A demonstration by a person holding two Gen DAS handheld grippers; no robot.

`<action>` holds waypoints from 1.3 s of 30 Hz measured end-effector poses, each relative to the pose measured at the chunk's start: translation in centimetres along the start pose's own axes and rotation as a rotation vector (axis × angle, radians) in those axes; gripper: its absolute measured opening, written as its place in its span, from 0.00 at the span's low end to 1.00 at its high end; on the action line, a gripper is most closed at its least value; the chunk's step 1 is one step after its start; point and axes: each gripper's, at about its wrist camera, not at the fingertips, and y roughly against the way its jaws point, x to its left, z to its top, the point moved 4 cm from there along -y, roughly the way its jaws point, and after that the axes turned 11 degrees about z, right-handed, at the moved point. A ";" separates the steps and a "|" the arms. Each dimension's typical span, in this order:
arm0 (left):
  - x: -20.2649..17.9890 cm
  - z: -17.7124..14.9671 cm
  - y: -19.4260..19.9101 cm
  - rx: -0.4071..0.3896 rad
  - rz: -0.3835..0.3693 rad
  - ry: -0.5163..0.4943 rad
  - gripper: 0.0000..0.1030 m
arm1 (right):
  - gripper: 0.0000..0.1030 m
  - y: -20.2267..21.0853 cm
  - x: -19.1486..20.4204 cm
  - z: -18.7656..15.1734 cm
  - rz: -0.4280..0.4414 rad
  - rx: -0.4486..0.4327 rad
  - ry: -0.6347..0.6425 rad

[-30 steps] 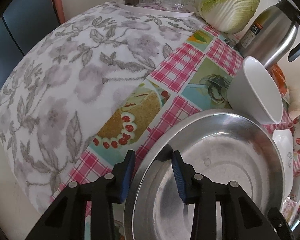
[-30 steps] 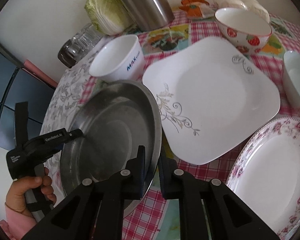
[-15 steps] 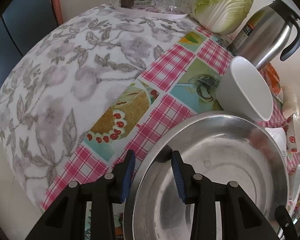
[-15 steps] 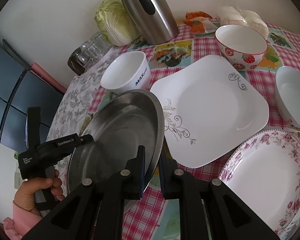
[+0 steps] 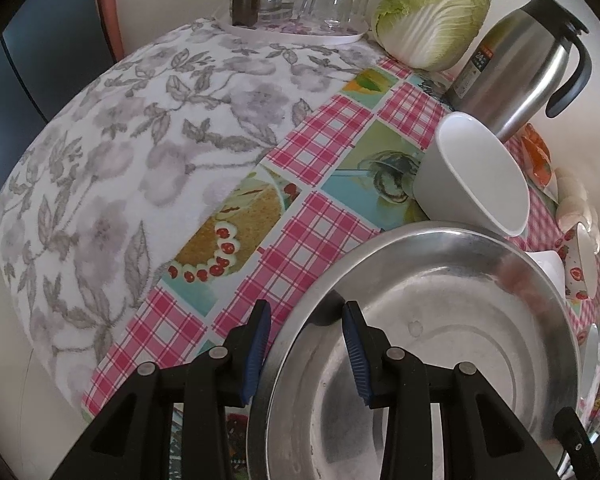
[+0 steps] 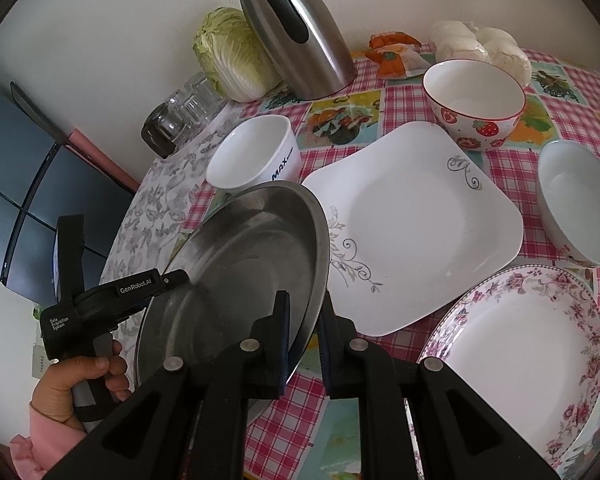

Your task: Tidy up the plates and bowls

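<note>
A round steel plate (image 6: 244,272) is held tilted above the table, and also fills the lower right of the left wrist view (image 5: 440,340). My right gripper (image 6: 304,320) is shut on its near rim. My left gripper (image 5: 306,336) straddles the opposite rim with its jaws apart, showing gaps to the rim. A white bowl (image 6: 256,156) stands just behind the plate. A square white plate (image 6: 416,220), a flowered round plate (image 6: 516,364), a strawberry bowl (image 6: 474,104) and a plain white bowl (image 6: 576,216) lie to the right.
A steel thermos jug (image 6: 300,32), a cabbage (image 6: 232,56) and a tray of glasses (image 5: 300,4) stand along the back wall. White buns (image 6: 480,44) lie at the back right. A grey floral cloth (image 5: 140,140) covers the table's left part, up to its edge.
The steel plate has been lifted and tilted up more, drawing back from the square plate and the white bowl. Both grippers keep their places on its rim.
</note>
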 end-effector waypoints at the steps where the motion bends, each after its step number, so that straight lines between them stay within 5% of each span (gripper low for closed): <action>1: -0.2 0.0 0.0 -0.001 0.002 -0.003 0.39 | 0.13 0.1 -0.1 0.0 0.001 -0.001 0.000; 39: -12.7 -2.3 5.0 -0.083 -0.131 -0.141 0.39 | 0.15 8.9 -8.5 1.6 -0.035 -0.147 -0.095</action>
